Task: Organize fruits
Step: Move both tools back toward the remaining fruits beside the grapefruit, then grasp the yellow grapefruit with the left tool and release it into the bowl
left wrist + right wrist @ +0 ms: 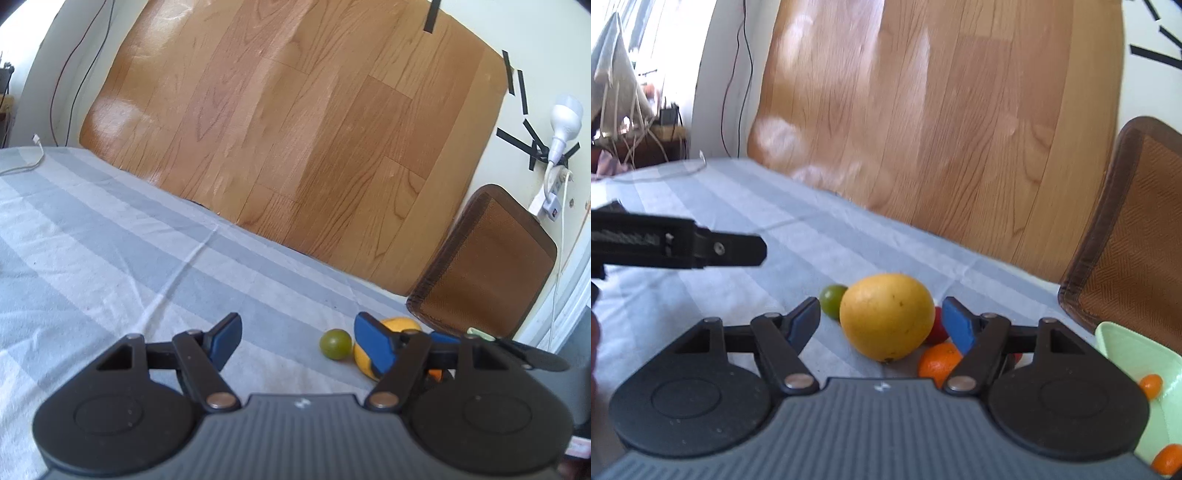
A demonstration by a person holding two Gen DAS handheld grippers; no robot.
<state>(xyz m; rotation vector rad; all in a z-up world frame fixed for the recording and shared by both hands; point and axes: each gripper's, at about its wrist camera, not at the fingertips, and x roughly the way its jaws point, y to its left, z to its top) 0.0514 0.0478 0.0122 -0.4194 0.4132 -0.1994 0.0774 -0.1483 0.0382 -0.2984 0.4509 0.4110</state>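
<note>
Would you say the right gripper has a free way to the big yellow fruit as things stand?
Probably yes: the right gripper is open, the yellow fruit lies just ahead between its fingers, and nothing blocks it.

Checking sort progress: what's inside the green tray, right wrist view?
Two small orange fruits lie in the green tray; the right gripper and the frame edge hide the rest.
</note>
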